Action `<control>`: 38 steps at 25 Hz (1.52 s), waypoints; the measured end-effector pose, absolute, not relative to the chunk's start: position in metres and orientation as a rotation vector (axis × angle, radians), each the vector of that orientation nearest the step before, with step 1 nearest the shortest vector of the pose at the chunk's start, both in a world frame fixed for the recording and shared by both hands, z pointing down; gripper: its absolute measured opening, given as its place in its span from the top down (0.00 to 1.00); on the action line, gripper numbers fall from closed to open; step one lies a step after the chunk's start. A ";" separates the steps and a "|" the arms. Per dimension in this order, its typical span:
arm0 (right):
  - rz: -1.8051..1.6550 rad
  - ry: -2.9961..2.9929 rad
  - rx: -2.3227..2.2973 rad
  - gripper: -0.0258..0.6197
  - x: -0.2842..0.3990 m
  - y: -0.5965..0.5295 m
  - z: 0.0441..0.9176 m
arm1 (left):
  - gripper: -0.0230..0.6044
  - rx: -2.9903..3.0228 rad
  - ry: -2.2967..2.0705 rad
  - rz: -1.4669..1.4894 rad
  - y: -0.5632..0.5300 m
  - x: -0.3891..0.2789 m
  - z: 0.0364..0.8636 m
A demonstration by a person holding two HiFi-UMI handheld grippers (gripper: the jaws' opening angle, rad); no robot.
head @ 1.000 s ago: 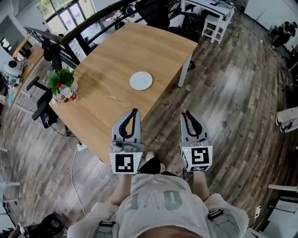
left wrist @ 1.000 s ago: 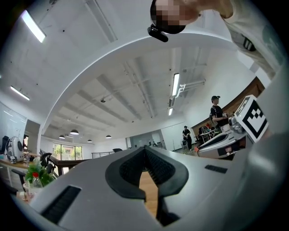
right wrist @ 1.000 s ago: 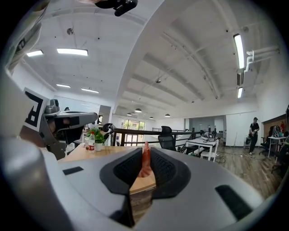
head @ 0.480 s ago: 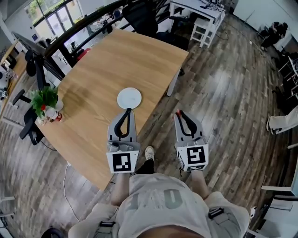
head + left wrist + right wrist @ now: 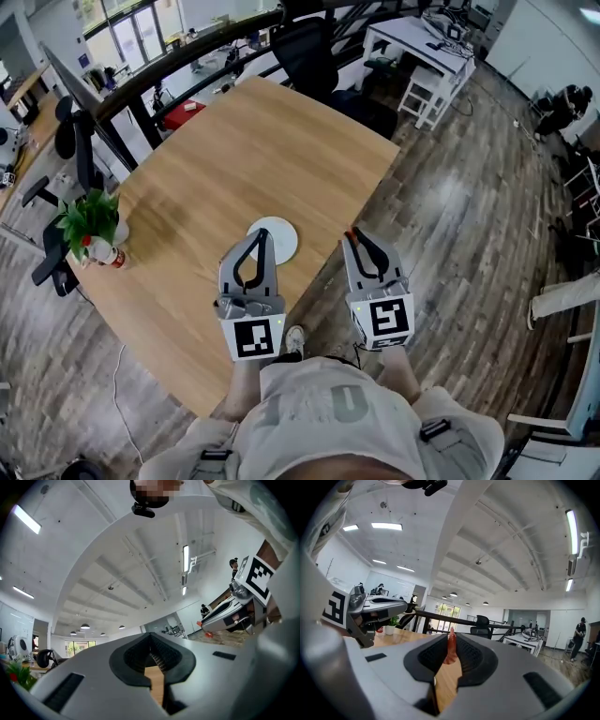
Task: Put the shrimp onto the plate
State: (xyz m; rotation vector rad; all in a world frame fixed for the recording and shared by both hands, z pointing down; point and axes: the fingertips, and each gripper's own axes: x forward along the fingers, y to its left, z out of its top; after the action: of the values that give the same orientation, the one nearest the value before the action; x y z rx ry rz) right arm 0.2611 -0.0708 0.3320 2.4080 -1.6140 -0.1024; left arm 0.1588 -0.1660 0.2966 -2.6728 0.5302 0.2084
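While you hold both grippers out in front of you, the right gripper (image 5: pixel 353 236) is clamped on the shrimp (image 5: pixel 451 648), whose red tip pokes up past the jaws. The shrimp is by the table's (image 5: pixel 206 150) near edge, just right of the plate (image 5: pixel 287 242). Your left gripper (image 5: pixel 263 234) has its jaws closed tip to tip with nothing between them, and in the head view its tip overlaps the plate. A plant (image 5: pixel 89 217) stands at the table's left edge.
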 end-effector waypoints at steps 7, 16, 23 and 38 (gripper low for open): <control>-0.074 -1.703 2.371 0.86 0.271 -0.099 0.339 | 0.95 -2.691 0.592 0.166 -0.186 0.164 0.304; -0.058 -1.892 2.284 0.86 0.280 -0.125 0.341 | 0.95 -2.656 0.779 0.092 -0.201 0.157 0.298; -0.087 -1.991 2.227 0.86 0.288 -0.145 0.335 | 0.95 -2.667 0.899 0.115 -0.211 0.158 0.292; -0.068 -2.159 2.015 0.86 0.292 -0.219 0.357 | 0.95 -2.660 1.054 0.050 -0.238 0.159 0.309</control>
State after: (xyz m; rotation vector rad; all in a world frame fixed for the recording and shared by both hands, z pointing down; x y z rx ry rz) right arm 0.2917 -0.2192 0.3572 2.0147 -2.1592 -0.0677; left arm 0.1591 -0.2378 0.3090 -2.6604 1.0536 0.0501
